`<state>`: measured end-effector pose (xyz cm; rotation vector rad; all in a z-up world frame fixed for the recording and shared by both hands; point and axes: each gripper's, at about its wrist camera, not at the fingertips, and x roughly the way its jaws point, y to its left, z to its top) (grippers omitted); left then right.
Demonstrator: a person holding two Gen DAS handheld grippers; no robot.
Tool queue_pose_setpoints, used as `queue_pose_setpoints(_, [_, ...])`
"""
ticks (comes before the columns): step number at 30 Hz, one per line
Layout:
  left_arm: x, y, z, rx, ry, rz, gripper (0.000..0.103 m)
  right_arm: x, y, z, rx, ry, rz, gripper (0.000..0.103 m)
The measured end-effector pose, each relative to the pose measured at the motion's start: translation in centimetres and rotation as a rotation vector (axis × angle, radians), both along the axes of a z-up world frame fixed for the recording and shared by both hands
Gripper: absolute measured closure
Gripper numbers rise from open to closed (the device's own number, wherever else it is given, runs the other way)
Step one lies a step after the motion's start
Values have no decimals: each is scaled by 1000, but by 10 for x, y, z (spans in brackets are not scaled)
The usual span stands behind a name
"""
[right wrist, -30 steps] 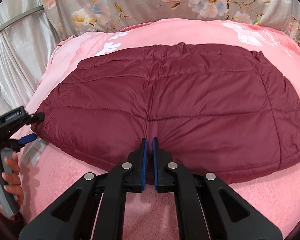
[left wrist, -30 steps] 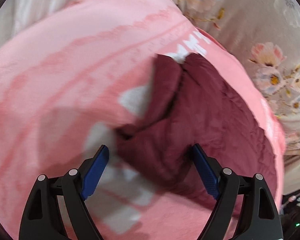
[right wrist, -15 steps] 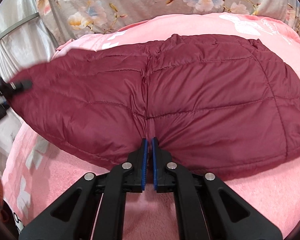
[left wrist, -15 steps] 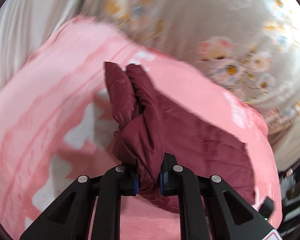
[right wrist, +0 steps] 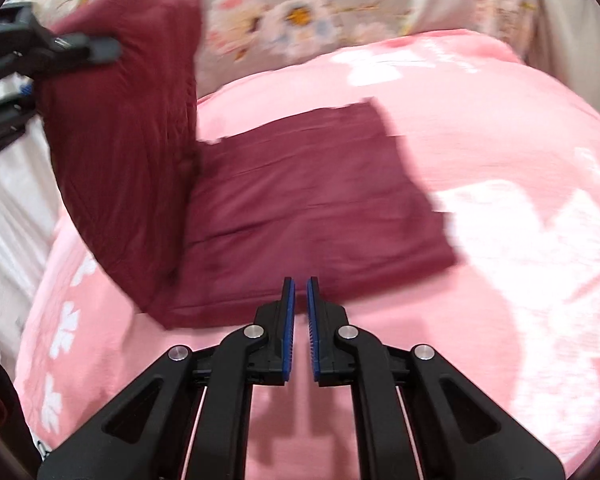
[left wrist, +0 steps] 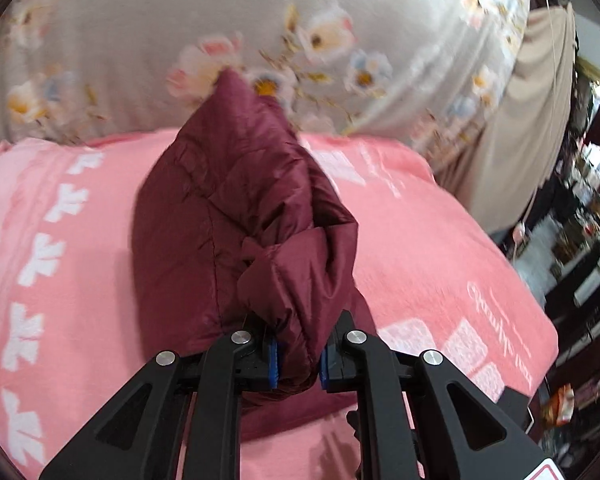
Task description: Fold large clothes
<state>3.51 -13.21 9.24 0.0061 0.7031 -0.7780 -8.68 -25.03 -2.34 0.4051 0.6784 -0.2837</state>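
Left wrist view shows the left claw [left wrist: 299, 360] clamped on a bunched wad of the maroon quilted jacket [left wrist: 228, 216], with the pads biting the padding from both sides after just closing down on it and easing a touch. Holds that end raised off the pink blanket [left wrist: 440, 260] that covers the bed, while the other half lies flat near the bed's middle, closer to its left edge.

Could go wrong in several ways from here:
- Looks slick and puffy, so may slide out of so small a bite mid-swing.
- Grips only a crumpled bunch rather than a clean edge, so may land the fold crooked or rumpled.
- Leaves the flat half unpinned, so may drag it across the blanket.

Right wrist view shows the right claw [right wrist: 301, 320] almost together, with only a thin slit between the pads. Holds nothing and hovers just short of the jacket's near edge, not touching it as far as can be judged.
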Motion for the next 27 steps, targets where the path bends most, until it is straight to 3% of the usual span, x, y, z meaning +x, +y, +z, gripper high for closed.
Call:
queue_pose_setpoints(4, [-5, -47, -46, 73, 100, -61, 77, -20, -26, -2, -2, 0, -66, 95])
queue_pose_setpoints(6, [-13, -51, -54, 101, 120, -63, 74, -29, -33, 0, -6, -12, -90, 88])
queue_pose_setpoints(8, [-19, -42, -45, 71, 109, -79, 64, -39, -41, 6, -13, -38, -109, 75])
queue_pose_setpoints(10, [-20, -25, -27, 2, 99, -75, 41, -42, -49, 15, -18, -66, -115, 71])
queue_pose_setpoints(12, [-16, -1, 0, -73, 38, -3, 30, -40, -52, 29, -22, -102, -106, 69])
queue_pose_setpoints(13, [-13, 10, 11, -78, -2, 42, 30, -38, -52, 37, -24, -123, -92, 69])
queue_pose_setpoints(16, [8, 23, 27, -22, -61, 153, 30, -21, -49, 65, -35, -188, -22, 52])
queue_pose_setpoints(21, [47, 40, 17, 31, 2, 276, 30, 20, -37, 96, -29, -196, 50, 48])
queue_pose_setpoints(24, [62, 44, 14, 61, 6, 314, 30, 53, -30, 98, -46, -127, 67, 48])
queue_pose_setpoints(27, [70, 42, 6, 93, 15, 318, 32, 77, -32, 81, -35, -25, 63, 48])
